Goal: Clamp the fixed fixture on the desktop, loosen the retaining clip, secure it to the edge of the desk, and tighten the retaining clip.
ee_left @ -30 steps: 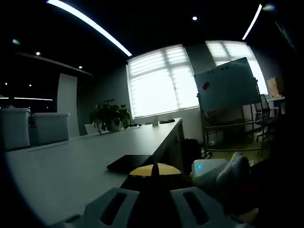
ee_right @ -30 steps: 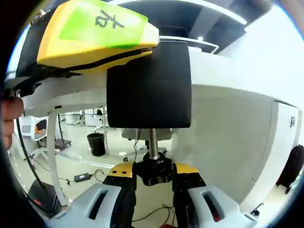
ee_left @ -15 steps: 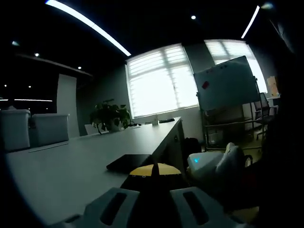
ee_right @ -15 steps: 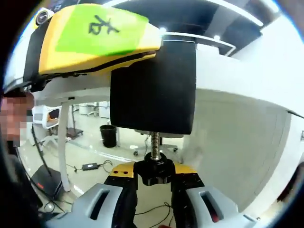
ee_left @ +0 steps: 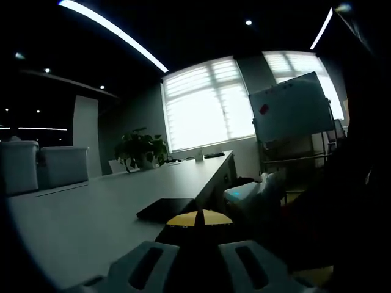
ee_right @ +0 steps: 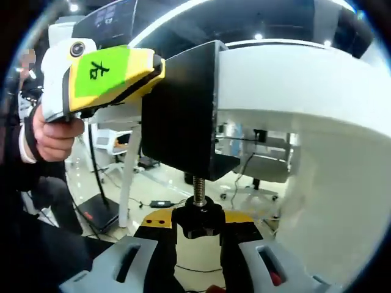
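Observation:
The black clamp fixture [ee_right: 180, 116] grips the edge of the white desk [ee_right: 287, 73], its threaded screw [ee_right: 198, 190] hanging down to a black knob [ee_right: 197, 215]. My right gripper [ee_right: 197, 224] is below the desk, shut on that knob. My left gripper [ee_right: 104, 73], yellow with a green label, is held by a hand [ee_right: 52, 131] and reaches the fixture's top from the left. In the left gripper view, my left gripper [ee_left: 198, 218] rests on the desk [ee_left: 104, 204], shut on the fixture's dark top [ee_left: 166, 209]. The right gripper [ee_left: 247, 194] shows just beyond the desk edge.
A potted plant [ee_left: 142, 149] and white bins [ee_left: 61, 163] stand further along the desk. A whiteboard [ee_left: 290, 113] on a stand is off to the right, before bright windows. Under the desk I see a table leg [ee_right: 129, 165], floor cables and office chairs.
The right gripper has swung around the screw while holding the knob, so its view has rolled. In the left gripper view it has moved left and up, towards the desk edge.

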Motion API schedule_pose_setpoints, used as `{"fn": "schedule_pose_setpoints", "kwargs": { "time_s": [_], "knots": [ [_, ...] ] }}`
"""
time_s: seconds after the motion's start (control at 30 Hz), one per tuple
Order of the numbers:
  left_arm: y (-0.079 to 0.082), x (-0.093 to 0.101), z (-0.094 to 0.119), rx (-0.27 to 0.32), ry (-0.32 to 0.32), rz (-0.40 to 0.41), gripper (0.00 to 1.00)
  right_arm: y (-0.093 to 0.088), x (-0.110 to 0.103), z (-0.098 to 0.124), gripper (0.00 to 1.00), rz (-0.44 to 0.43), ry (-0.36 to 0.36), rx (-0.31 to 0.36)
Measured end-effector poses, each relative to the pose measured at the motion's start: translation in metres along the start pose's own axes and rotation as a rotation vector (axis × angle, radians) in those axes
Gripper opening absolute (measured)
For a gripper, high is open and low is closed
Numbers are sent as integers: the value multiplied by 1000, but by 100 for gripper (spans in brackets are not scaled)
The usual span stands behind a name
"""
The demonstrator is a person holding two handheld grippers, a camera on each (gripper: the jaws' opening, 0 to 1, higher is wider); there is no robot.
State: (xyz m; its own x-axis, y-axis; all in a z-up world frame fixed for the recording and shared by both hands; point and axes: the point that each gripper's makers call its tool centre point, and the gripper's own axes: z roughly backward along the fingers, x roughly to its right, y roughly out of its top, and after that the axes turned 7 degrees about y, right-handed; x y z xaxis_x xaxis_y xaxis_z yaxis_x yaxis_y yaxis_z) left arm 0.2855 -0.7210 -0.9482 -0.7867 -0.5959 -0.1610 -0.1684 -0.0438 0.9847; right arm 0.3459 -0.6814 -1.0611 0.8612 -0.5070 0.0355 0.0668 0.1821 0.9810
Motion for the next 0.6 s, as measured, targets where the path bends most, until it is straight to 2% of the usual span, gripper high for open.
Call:
{"fn": "schedule_pose_setpoints", "kwargs": {
  "time_s": [0.07,0.33,0.6],
  "knots": [
    [0,0,0,-1,0,2,1,0,-4,-1,25,-22,63,11],
    [-1,-2,0,2,1,1,1,0,-6,-2,25,20,124,-5],
    [-1,-2,-1,1,2,1,1,-1,-4,1,27,13,62,-8]
  ]
}}
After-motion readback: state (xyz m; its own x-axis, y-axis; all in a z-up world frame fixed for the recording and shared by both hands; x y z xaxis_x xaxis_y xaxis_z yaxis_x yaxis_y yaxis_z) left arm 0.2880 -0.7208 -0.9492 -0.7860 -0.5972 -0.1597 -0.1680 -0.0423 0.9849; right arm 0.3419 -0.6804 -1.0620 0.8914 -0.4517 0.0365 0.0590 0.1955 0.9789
